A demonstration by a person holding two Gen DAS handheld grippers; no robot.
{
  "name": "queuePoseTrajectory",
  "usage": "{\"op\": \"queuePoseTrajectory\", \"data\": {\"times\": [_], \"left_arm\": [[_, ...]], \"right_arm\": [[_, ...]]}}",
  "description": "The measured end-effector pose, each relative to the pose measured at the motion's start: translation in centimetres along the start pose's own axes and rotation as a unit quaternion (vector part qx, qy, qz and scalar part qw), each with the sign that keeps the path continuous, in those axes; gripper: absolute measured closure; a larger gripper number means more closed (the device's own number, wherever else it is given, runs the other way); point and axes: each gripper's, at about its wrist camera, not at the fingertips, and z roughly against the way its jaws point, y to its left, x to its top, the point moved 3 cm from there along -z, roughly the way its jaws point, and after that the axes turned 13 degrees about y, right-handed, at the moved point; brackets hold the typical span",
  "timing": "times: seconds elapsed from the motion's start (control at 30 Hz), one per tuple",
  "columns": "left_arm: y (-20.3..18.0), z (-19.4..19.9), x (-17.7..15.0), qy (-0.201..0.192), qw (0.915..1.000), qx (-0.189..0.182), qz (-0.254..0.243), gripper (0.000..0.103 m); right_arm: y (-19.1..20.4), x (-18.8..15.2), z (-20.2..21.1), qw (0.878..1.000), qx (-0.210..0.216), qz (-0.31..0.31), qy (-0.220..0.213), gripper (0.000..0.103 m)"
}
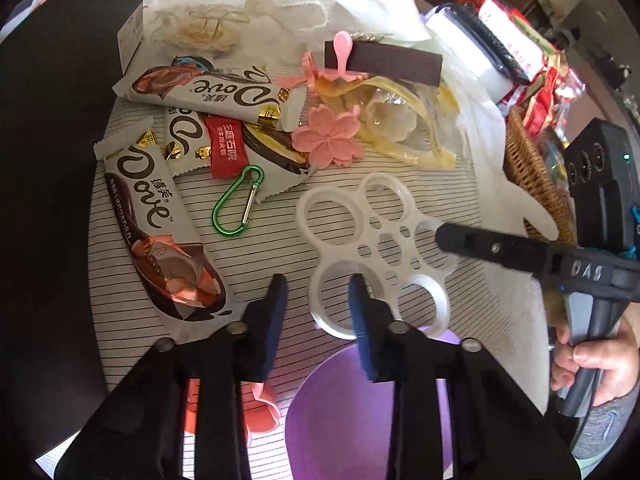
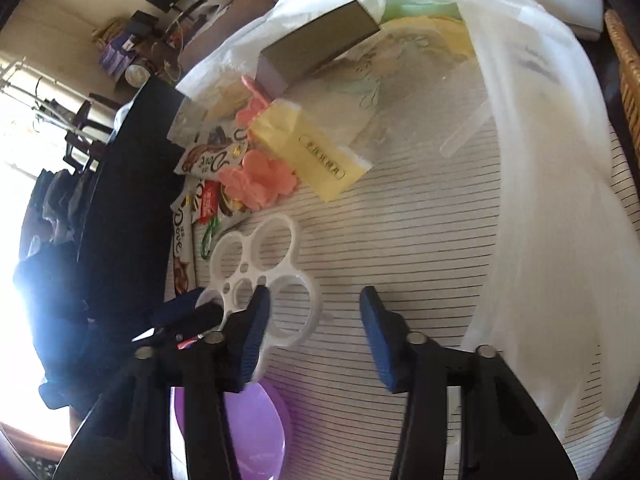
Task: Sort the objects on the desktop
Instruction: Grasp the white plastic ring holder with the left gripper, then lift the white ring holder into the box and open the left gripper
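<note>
left wrist view: nearest, at the bottom of the frame, the left gripper [image 1: 318,292] stands open and empty, its right finger over the lower edge of the white ring holder [image 1: 376,252], above a purple bowl [image 1: 340,408]. the holder's long axis runs lower right to upper left, and the right gripper [image 1: 440,236], open and holding nothing, touches its right edge from the right, so both are about equally near. farther, upper left, wrappers [image 1: 208,92] read "dove"; the right tool reads "das".

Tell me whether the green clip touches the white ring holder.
Apart. The left wrist view shows striped cloth between the green clip and the white ring holder.
</note>
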Motion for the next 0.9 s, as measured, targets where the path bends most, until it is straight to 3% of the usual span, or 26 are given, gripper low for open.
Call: {"op": "queuePoseTrajectory", "data": {"times": [0.17,0.3,0.6,0.73,0.9], "left_arm": [[0.1,0.1,0.0,-0.012,0.9999,0.008,0.001,0.086],[0.4,2.2,-0.1,-0.025,0.9992,-0.031,0.003,0.086],[-1.0,8.8,-2.2,-0.077,0.9955,-0.033,-0.045,0.086],[-0.5,11.5,-2.8,-0.093,0.9942,-0.033,-0.043,0.086],[2.3,17.4,-3.9,-0.134,0.9899,-0.038,-0.024,0.085]], "right_arm": [[2.5,-0.2,-1.2,0.996,-0.075,0.057,-0.008,0.075],[2.8,-0.2,0.0,0.995,-0.067,0.062,-0.030,0.075],[6.2,-2.0,3.8,0.992,-0.026,0.100,-0.076,0.075],[9.2,-2.2,4.4,0.988,-0.030,0.123,-0.089,0.075],[15.0,-1.5,5.4,0.979,-0.026,0.166,-0.116,0.075]]}}
